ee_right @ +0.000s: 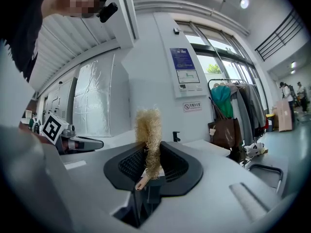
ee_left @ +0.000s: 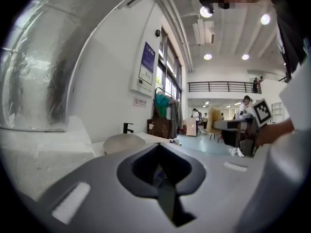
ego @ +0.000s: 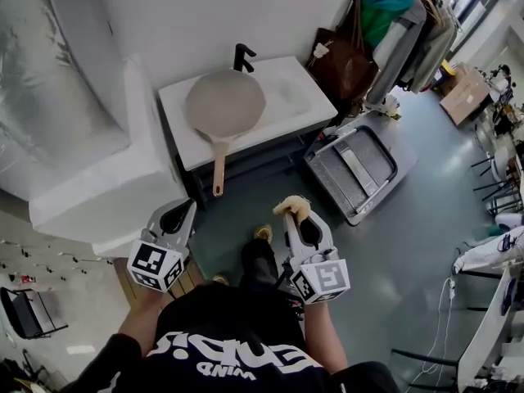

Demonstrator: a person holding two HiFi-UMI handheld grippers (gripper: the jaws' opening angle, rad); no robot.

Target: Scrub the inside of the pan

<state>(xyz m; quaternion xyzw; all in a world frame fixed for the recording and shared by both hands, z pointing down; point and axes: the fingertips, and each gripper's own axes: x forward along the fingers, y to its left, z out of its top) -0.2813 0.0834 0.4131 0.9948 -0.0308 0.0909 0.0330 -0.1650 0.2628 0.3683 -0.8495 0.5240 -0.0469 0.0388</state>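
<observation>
The pan (ego: 225, 102) lies on the worktop (ego: 291, 97) at 12 o'clock, its handle (ego: 218, 170) pointing to 6. The left tongs (ego: 180, 213) are together and empty; the right tongs (ego: 299, 219) clamp a soft fibre scrubber (ee_right: 148, 130). The pan looks rigid and probably weighty, so steady it by the handle

One pan (ego: 225, 102), one faucet (ego: 242, 56), one brown bag (ego: 340, 65), one fibrous scrubber (ego: 293, 207), two grippers: left gripper (ego: 181, 213), right gripper (ego: 300, 219).

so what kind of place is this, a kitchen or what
Not a home kitchen, more likely an open lab or workshop hall. A white counter with a black faucet and a pan stands on a grey floor, a clothes rack beside it, and a mezzanine railing runs further back.
</observation>
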